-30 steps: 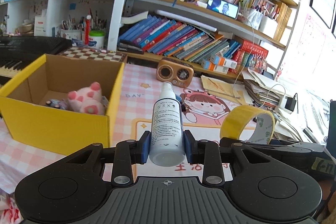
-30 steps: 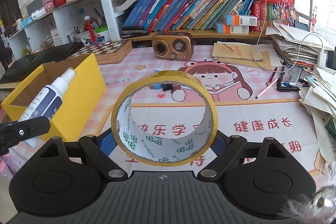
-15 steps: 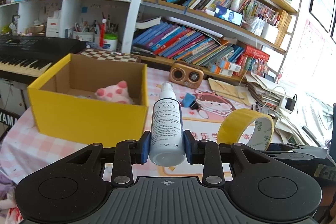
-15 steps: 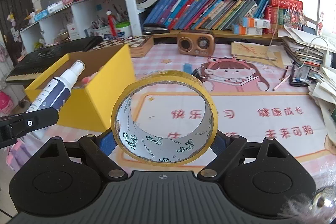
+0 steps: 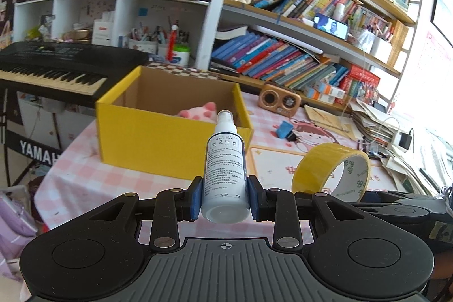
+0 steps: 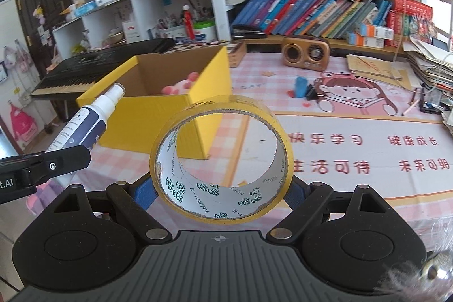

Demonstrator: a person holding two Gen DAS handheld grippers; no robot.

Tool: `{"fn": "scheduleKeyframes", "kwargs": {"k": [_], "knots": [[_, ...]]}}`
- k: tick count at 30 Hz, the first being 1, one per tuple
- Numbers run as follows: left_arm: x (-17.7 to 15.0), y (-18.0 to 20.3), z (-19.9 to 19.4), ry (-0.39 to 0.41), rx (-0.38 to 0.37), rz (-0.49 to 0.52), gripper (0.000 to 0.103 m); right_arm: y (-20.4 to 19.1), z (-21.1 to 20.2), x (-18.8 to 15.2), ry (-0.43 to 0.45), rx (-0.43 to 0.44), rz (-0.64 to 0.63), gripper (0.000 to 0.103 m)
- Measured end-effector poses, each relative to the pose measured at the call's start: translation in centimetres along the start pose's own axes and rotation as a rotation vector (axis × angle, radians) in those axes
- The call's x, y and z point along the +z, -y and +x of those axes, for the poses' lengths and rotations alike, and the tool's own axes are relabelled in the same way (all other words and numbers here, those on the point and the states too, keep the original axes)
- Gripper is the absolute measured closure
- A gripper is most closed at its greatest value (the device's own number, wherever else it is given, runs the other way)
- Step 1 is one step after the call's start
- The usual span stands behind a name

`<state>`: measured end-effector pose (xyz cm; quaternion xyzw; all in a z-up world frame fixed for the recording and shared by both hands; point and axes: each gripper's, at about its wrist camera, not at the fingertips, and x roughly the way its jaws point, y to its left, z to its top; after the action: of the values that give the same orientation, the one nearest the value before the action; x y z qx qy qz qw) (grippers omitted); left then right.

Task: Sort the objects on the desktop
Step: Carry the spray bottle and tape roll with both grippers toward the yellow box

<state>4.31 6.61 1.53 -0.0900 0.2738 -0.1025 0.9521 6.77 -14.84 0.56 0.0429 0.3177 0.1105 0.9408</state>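
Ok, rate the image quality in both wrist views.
Left wrist: daylight blows out the right edge beside the paper stack; bottle sharp; shelves bow from fisheye. Right wrist: even light, tape sharp, a blurred fuzzy tuft intrudes bottom right.

The pink plush toy (image 5: 198, 113) sat mostly hidden behind the near wall of the yellow box (image 5: 158, 143), with only its top showing, and the box floor could not be seen at all. The keyboard (image 5: 51, 70) ran off the left edge of the left wrist view, and the small print on the spray bottle (image 5: 225, 169) was too fine to read. In the right wrist view, the roll of yellow tape (image 6: 222, 163) covered the blue pads (image 6: 145, 193) almost entirely, while a blurred, furry shape (image 6: 419, 273) at the near right corner could not be made out.
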Motion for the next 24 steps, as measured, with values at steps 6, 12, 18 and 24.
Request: {"fn": "scheduleKeyframes", "kwargs": {"k": [6,12,18,24], "knots": [[-0.3,-1.7,-1.4,0.015,0.036,-0.028,0.072,-2.4,0.1,-0.1,-0.014,0.044,-0.05,0.016],[-0.3,-3.1,-2.0,0.02,0.071,-0.056,0.072,-4.4,0.4,0.1,-0.029,0.092,-0.104,0.016],[0.3,-3.9,-1.6,0.029,0.09,-0.067,0.072,-5.5,1.0,1.0,-0.02,0.134,-0.139,0.016],[1.2,-4.5,-0.7,0.038,0.106,-0.059,0.072,-5.6,2.2,2.6,-0.001,0.16,-0.146,0.016]]}}
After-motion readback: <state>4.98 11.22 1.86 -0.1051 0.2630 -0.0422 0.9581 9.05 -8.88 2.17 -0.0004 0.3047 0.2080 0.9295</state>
